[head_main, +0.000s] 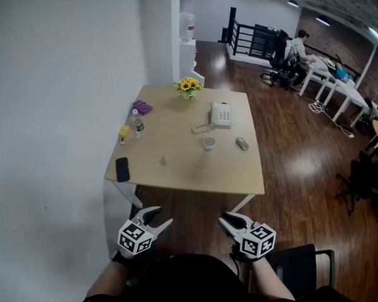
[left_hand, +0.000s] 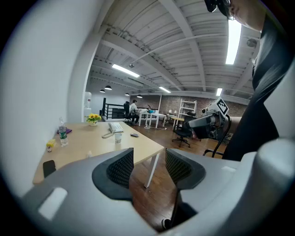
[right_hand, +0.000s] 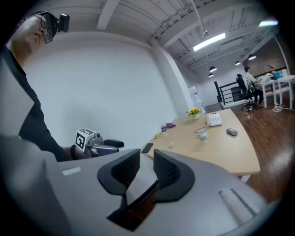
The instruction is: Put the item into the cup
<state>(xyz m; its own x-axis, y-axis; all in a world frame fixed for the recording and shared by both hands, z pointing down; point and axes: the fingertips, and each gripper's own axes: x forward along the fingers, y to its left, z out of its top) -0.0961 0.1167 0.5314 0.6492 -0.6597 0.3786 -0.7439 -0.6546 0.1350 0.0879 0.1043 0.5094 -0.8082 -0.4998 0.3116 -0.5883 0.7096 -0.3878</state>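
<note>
Standing position before the desk [head_main: 188,172], both tools held short of its near edge. The left gripper [head_main: 161,218] and the right gripper [head_main: 230,218] hover side by side over the wooden floor [head_main: 284,152], close to the person's body and tipped slightly downward toward the desk. In the left gripper view the jaws stand wide apart with only floor and a desk leg showing in the gap; in the right gripper view the jaws are also parted, though more narrowly, with nothing but the white wall between them — neither tool has hold of anything. The small pale item [head_main: 164,159] lies on the bare desktop, well apart from both pairs of jaws and roughly ahead of the left one. The cup [head_main: 208,143] stands upright farther back, to the item's right, near the desk's middle and apart from it. Other things on the desk: a black phone [head_main: 122,169] at the near left edge, a bottle [head_main: 138,125], a desk telephone [head_main: 220,114], a mouse [head_main: 242,143], and a pot of yellow flowers [head_main: 188,86] at the far edge.
</note>
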